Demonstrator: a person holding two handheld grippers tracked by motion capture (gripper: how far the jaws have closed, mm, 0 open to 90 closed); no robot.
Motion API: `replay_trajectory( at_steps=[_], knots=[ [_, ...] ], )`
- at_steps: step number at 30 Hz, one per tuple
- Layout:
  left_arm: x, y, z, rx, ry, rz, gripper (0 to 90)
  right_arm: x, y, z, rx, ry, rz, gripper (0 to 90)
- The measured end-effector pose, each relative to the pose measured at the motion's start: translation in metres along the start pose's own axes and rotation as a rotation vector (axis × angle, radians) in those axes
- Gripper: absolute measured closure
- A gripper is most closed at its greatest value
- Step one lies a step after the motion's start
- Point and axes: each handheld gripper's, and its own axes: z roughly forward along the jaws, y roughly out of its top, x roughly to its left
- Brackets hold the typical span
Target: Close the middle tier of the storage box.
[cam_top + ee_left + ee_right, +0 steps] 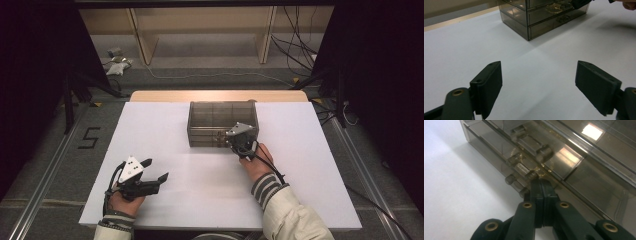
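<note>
A smoky see-through drawer box (222,122) stands at the far middle of the white tabletop (200,185). My right gripper (233,143) is at the box's front face, jaws pressed together. In the right gripper view its shut tips (541,182) rest against the end of a drawer handle (520,167), with nothing seen between them. Something gold (549,163) glints inside a drawer. My left gripper (156,170) hovers low at the near left, jaws wide apart. In the left gripper view (539,85) only bare table lies between them, with the box (544,17) farther off.
The table's wooden far edge (220,95) lies just behind the box. Beyond it are a wooden shelf frame (200,30) and loose cables (295,45) on the floor. Black stands flank the table on both sides.
</note>
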Motion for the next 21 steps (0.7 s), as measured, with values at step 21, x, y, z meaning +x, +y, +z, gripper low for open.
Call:
replay_trajectory(
  at_steps=[21],
  knots=[
    [0.010,-0.005,-0.008,-0.092,-0.029,-0.044,16.4,0.005,0.001,-0.037,-0.052,0.053,-0.015,80.3]
  ],
)
